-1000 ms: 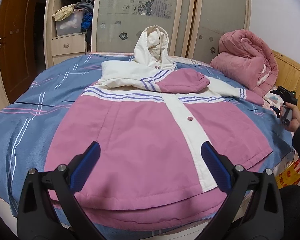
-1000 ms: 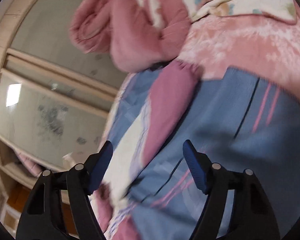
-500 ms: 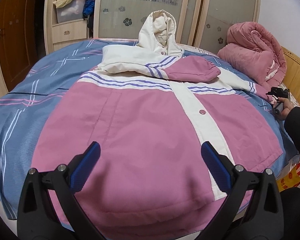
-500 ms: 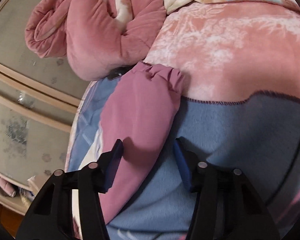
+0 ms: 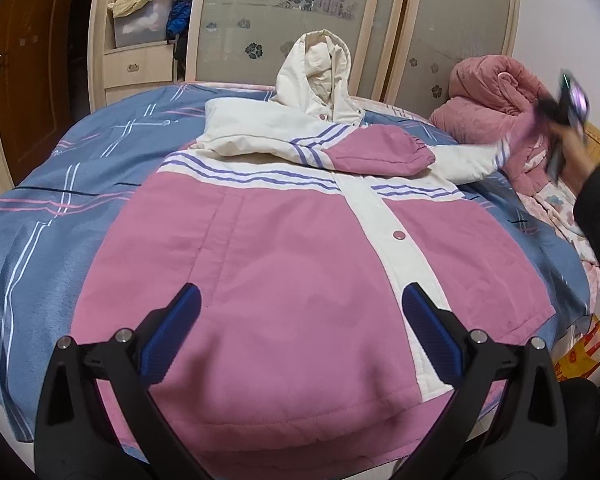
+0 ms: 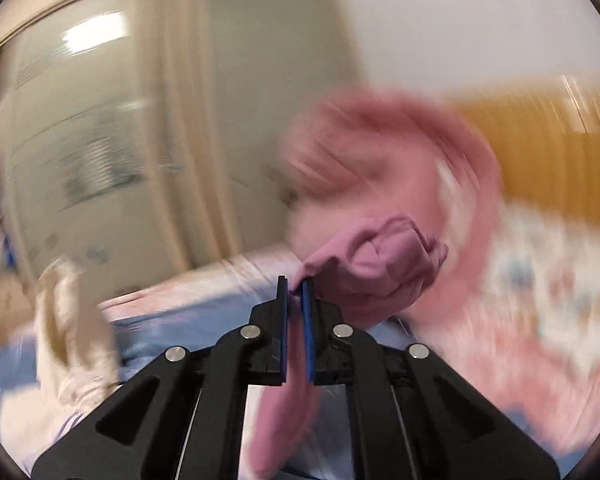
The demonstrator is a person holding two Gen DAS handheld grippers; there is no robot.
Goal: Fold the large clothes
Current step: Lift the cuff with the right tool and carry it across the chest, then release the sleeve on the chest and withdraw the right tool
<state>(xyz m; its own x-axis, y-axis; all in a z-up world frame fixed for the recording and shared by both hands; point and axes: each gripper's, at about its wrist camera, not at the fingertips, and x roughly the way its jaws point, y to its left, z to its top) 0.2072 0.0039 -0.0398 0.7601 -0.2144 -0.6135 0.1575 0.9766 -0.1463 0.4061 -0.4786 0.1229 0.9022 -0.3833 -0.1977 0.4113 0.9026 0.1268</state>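
A pink and cream hooded jacket (image 5: 284, 256) lies front up on the bed, hood (image 5: 316, 76) at the far end. One sleeve (image 5: 364, 152) is folded across the chest. My left gripper (image 5: 298, 320) is open and hovers above the jacket's hem. My right gripper (image 6: 295, 284) is shut on the pink cuff of the other sleeve (image 6: 376, 264) and holds it lifted off the bed; it also shows at the right of the left wrist view (image 5: 556, 116), blurred by motion.
The bed has a blue striped sheet (image 5: 60, 208). A bundled pink quilt (image 5: 496, 96) lies at the far right by a wooden headboard (image 6: 540, 148). Wardrobe doors (image 5: 284, 20) and open shelves (image 5: 144, 24) stand behind the bed.
My right gripper closed on the sleeve cuff and lifted it off the bed, swinging fast. My left gripper moved a little forward over the hem.
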